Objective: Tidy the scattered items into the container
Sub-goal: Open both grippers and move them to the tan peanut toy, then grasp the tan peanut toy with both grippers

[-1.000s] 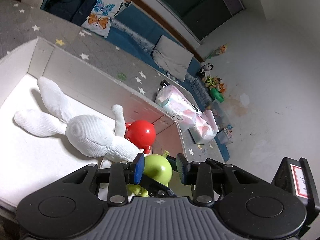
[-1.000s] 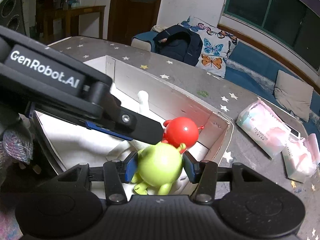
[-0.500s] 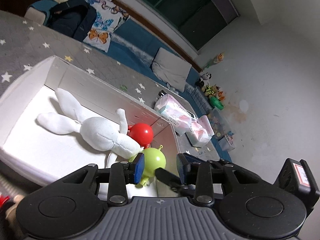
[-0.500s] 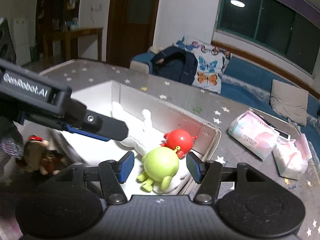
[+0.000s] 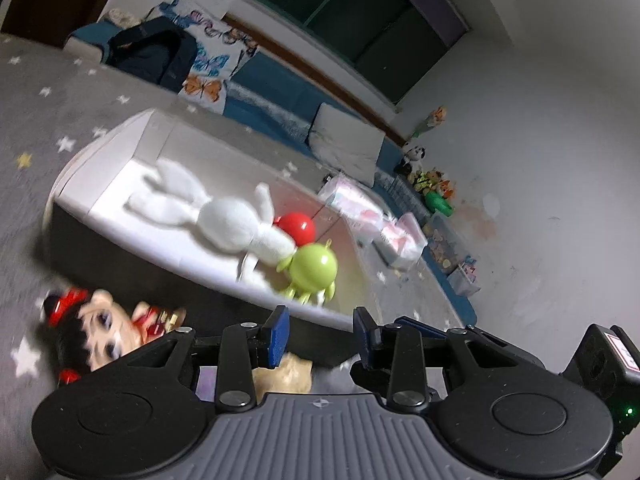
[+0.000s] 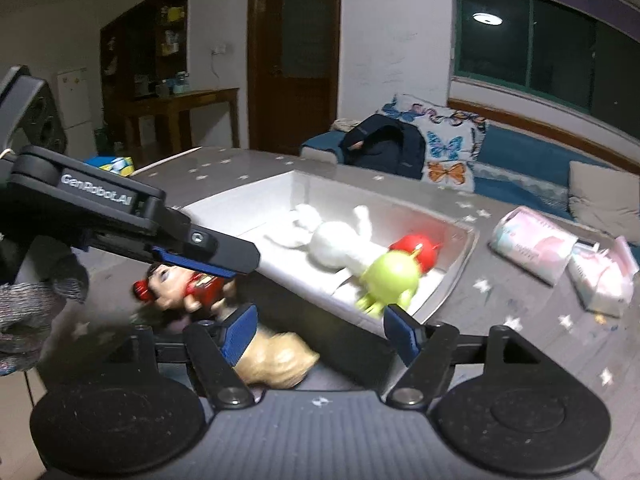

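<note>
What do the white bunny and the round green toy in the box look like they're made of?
The white bunny looks like soft knit fabric over stuffing: matte, floppy limbs, though blurred. The green toy looks like hard glossy plastic: smooth, with bright highlights. The box seems to be white cardboard or plastic; I can't tell which.

You face a dim room with white walls (image 5: 560, 128) and dark windows (image 6: 560, 52), one reflecting a round ceiling lamp (image 6: 487, 18). A blue sofa (image 6: 520, 160) under them carries butterfly cushions (image 6: 444, 148), a dark backpack (image 6: 384, 144) and a grey pillow (image 6: 604, 196). A brown door (image 6: 296, 52) stands behind, a wooden table (image 6: 180, 108) and a fridge (image 6: 76, 104) to its left. The grey surface (image 5: 36, 128) bears white stars.
</note>
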Tool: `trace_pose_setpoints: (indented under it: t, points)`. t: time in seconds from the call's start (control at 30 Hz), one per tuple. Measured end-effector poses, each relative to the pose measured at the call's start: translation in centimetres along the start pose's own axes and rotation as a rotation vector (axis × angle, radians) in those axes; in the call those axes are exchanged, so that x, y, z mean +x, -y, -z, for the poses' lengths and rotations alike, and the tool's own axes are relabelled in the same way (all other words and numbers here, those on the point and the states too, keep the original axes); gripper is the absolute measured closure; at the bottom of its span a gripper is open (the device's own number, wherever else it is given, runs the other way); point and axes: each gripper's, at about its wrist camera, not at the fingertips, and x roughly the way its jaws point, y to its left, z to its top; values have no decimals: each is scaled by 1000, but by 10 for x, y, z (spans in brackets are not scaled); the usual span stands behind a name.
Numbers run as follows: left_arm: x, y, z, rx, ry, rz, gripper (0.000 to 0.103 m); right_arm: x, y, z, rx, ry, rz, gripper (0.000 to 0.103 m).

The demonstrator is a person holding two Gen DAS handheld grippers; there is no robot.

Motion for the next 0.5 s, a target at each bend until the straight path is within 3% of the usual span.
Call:
trace_pose_setpoints:
  t: [0.03,0.3,0.5]
  points:
    - [-1,-3,4,-6,-5,-8,66,1,-2,3,1,-4,-8,21]
    - [0,-25,22,-96,-26,-30,66,30,-17,22,38,-72,-51,21]
    - [7,-28,24,-103,-45,-34,66,50,-21,30,74,-106,-69,21]
